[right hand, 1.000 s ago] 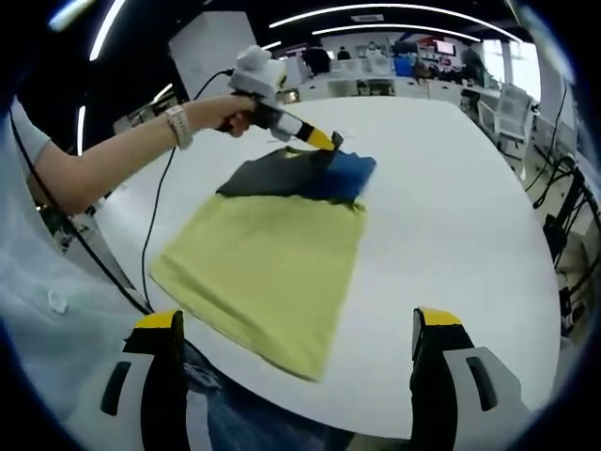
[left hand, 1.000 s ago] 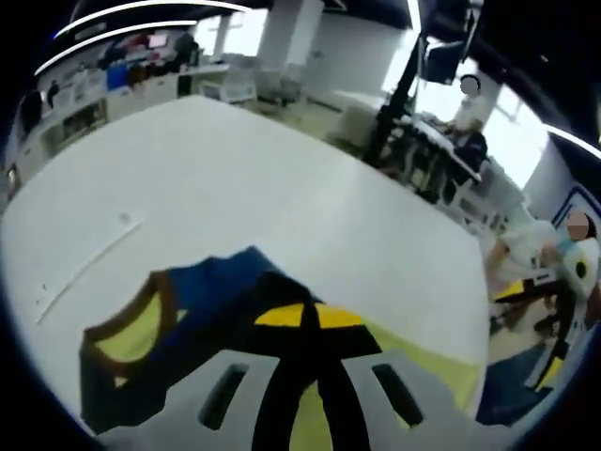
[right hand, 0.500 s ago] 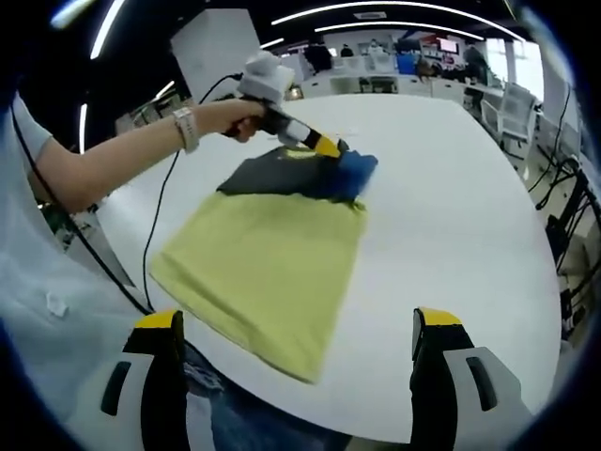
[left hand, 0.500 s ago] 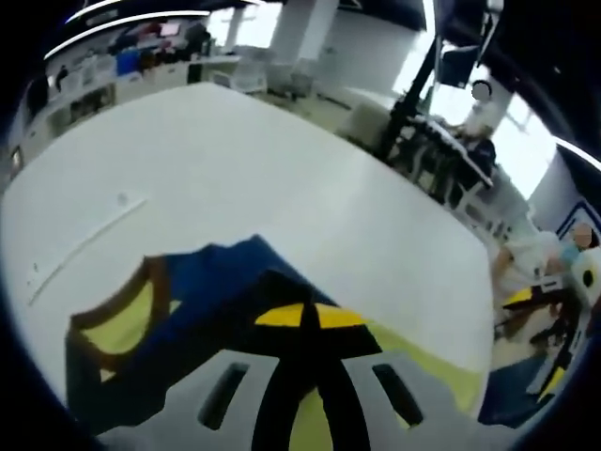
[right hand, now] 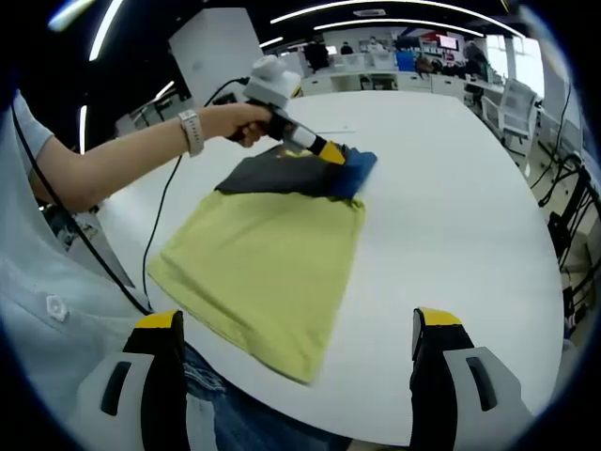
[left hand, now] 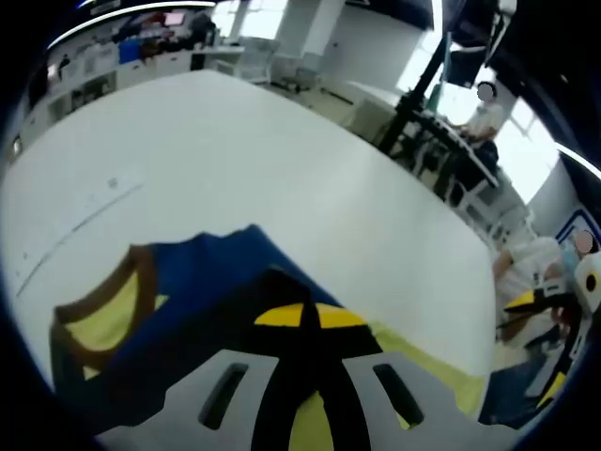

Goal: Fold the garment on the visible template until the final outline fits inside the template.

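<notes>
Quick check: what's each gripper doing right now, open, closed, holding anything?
Left gripper: closed on the shirt at its dark blue part.
Right gripper: open, holding nothing.

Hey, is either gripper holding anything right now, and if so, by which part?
The left gripper is shut on the garment, pinching the dark blue upper part near the collar. The right gripper is open and holds nothing.
</notes>
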A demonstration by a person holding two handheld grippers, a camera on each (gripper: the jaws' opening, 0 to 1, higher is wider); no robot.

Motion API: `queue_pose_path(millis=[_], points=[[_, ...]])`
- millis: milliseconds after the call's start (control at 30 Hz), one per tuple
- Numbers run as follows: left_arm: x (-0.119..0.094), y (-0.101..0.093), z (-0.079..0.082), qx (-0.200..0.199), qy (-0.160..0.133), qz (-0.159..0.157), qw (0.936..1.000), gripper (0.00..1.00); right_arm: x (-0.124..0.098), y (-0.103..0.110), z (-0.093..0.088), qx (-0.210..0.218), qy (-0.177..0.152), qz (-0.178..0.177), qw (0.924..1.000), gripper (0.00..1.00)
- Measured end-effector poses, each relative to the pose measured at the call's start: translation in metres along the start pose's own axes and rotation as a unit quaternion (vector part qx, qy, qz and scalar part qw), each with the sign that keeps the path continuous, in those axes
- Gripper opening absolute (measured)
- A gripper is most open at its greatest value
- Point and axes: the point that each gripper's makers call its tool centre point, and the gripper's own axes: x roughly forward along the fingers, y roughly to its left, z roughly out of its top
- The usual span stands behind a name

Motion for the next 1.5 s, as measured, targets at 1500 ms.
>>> queue_pose_path(millis=[1500], points=[[0.033, -0.012, -0.006, -0.012, 0.012, 0.003, 0.9998, 0.08, -0.005, -0.007, -0.003, -0.007, 0.006, 0.015, 0.9998, 1.00]])
